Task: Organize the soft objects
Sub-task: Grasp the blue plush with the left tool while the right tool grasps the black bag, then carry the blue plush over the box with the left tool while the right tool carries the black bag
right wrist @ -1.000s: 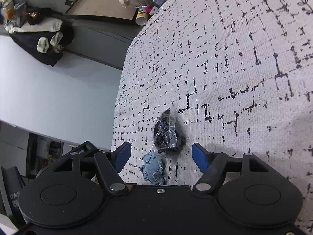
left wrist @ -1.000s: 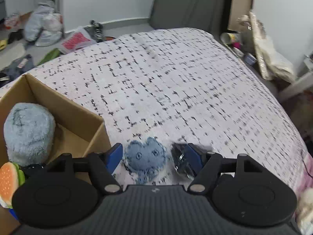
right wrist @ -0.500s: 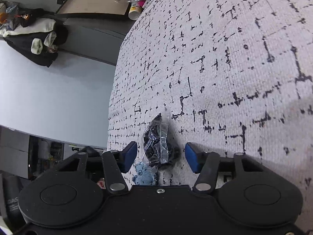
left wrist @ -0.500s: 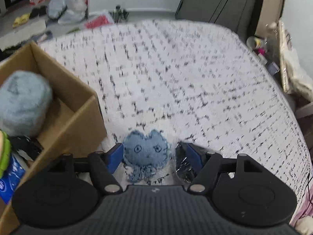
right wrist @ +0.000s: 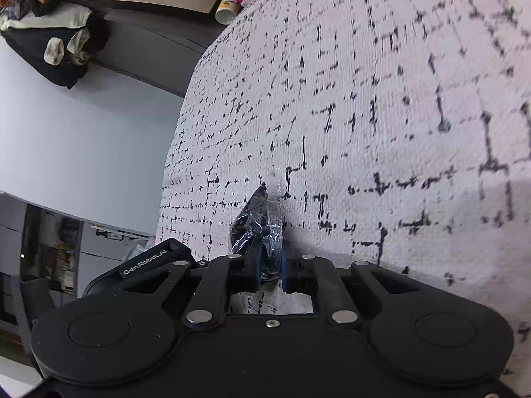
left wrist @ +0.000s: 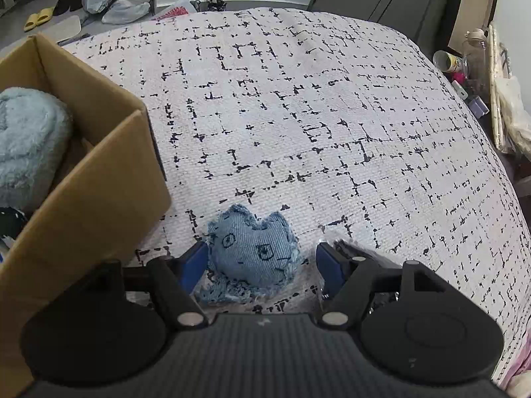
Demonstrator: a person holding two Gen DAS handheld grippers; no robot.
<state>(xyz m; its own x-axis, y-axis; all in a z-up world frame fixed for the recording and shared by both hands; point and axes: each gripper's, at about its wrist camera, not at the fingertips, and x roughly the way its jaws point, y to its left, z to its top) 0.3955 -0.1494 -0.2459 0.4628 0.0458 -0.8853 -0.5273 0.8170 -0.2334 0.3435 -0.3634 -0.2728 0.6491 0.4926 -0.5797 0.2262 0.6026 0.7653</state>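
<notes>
A cardboard box [left wrist: 89, 179] is sitting on the bed [left wrist: 298, 116], holding a fluffy pale-blue plush [left wrist: 26, 146]. Just beside the box, a denim cat toy [left wrist: 252, 248] is lying on the bedspread between the spread-apart fingers of the left gripper [left wrist: 262, 262]. Only the right wrist view is showing the right gripper [right wrist: 269, 262], its fingers pinching together on a crinkly dark plastic packet [right wrist: 260, 225].

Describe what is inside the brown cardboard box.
Inside the brown cardboard box lies a fluffy pale-blue plush, with something dark beside it at the frame edge. The box wall hides the bottom and anything lower.
</notes>
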